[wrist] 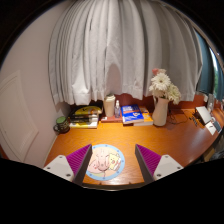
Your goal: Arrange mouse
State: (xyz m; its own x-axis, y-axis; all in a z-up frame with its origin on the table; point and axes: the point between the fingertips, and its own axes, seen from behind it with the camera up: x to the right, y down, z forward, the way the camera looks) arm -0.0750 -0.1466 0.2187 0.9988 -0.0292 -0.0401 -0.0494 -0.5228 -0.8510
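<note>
From up here I look down on an orange-brown tabletop (150,140) set against white curtains (125,45). My gripper (113,160) hangs above its near edge with the fingers released and spread wide, nothing pressed between the purple pads (148,157).

Between the fingers, lying flat on the tabletop, is a round pale mouse pad (105,160) with a pastel printed picture; I can't make out what the print shows or whether it carries any words. I can't pick out a mouse anywhere: nothing I can identify as one sits on the pad or on the wood around it.

The clutter is all along the far edge, well beyond the fingers. At the far left there is a dark round jar-like thing (61,124), then a stack of books (86,116) with a yellow-green top. Near the middle stand a small white box or carton (110,106) and a blue book (131,114) lying flat; its cover has light lettering, too small for me to read. Just right of that a pale vase (160,108) holds white flowers (162,84). Off to the far right a white device (207,116) rests at the tabletop's edge, with a dark cable (185,114) trailing toward it.

The stretch of wood between the pad and those things lies open.
</note>
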